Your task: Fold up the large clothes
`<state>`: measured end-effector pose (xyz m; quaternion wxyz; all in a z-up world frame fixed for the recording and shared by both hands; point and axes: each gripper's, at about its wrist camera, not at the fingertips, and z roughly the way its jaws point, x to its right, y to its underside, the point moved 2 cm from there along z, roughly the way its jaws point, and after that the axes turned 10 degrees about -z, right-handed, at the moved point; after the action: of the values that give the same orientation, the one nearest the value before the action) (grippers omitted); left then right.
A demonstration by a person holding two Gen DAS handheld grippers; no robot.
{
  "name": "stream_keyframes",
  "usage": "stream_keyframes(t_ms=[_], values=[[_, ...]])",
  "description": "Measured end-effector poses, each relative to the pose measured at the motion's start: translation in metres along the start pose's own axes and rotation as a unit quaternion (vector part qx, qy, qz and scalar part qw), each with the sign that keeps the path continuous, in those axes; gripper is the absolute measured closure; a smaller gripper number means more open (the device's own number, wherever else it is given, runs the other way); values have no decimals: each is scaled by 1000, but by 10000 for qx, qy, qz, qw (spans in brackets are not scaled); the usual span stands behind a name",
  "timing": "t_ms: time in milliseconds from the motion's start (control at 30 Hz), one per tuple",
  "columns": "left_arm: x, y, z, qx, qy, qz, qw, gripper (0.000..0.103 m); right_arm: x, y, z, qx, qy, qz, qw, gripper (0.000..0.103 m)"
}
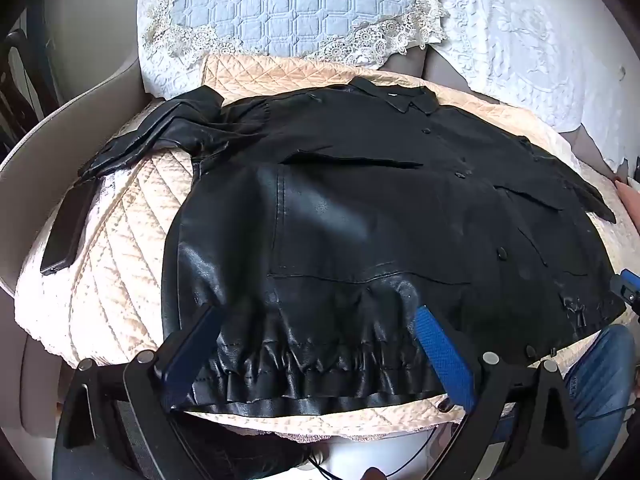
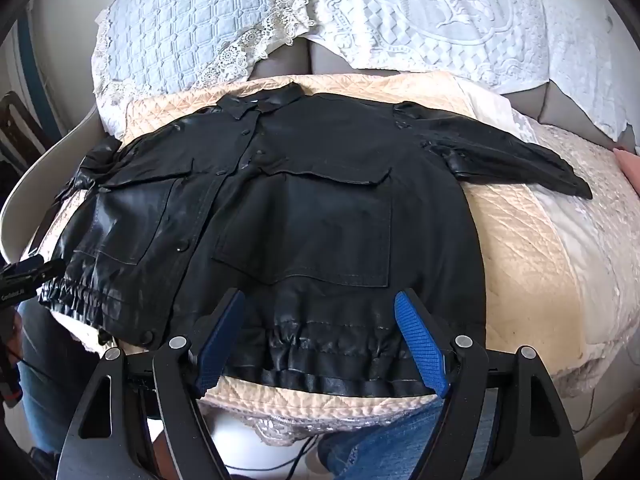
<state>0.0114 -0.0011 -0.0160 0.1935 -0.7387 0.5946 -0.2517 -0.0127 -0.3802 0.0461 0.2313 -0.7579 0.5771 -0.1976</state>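
A black leather jacket (image 1: 360,216) lies spread flat, front up, on a quilted peach cover, collar at the far side and elastic hem toward me. Its sleeves stretch out to both sides. My left gripper (image 1: 316,312) is open, its blue pads (image 1: 440,348) wide apart above the left part of the hem. In the right wrist view the jacket (image 2: 304,208) fills the middle. My right gripper (image 2: 320,300) is open too, its blue pads (image 2: 420,344) straddling the right part of the hem. Neither gripper holds anything.
A dark phone (image 1: 68,228) lies on the peach cover (image 1: 120,264) left of the jacket. Blue and white lace cushions (image 1: 288,4) stand behind. The person's jeans (image 2: 392,440) show below the seat's front edge. The other gripper's tip (image 1: 626,286) shows at the right.
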Motion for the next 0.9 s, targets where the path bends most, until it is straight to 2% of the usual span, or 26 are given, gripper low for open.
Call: stream_keyframes(t_ms=[333,567,900], values=[[-8,-7,-1,-105,245,-126,9996,4,-2,-2,0,-41,-33,12,10000,26],[3,-1,-2,15,99,108,9999,4,-5,-1,1,-17,-24,-33,10000,26],[6,-2,-8,103,70,83,9999,4,-6,-1,-2,-1,-26,-74,10000,26]])
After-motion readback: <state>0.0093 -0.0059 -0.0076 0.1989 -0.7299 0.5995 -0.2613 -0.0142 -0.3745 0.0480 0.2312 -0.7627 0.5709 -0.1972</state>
